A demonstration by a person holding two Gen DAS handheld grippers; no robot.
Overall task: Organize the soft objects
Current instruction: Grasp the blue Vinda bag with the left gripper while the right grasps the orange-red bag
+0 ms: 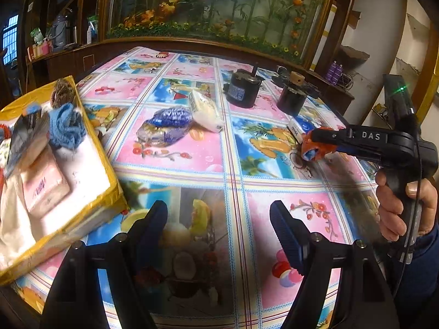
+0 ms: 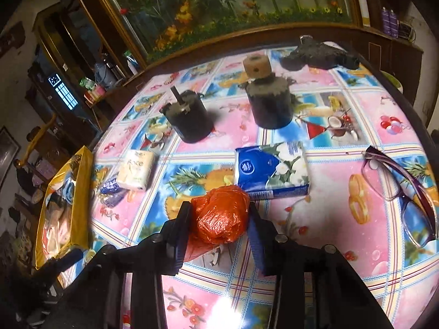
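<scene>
Floral tablecloth (image 2: pixel 343 219): right gripper (image 2: pixel 219 213) pinches the orange bag (image 2: pixel 222 216); left gripper (image 1: pixel 219 227) spread, empty; 3 packets beyond the jaws await the yellow box (image 1: pixel 90 142).

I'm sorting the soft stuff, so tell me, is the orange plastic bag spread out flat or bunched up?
Bunched up. The orange plastic bag is a crumpled ball squeezed between the right gripper's jaws, above the table.

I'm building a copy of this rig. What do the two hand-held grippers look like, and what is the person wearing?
Both are black. The left hand-held gripper has ribbed dark-blue pads. The right hand-held gripper bears white "DAS" lettering, a green light and a thin black cable. The sleeve is dark blue.
</scene>
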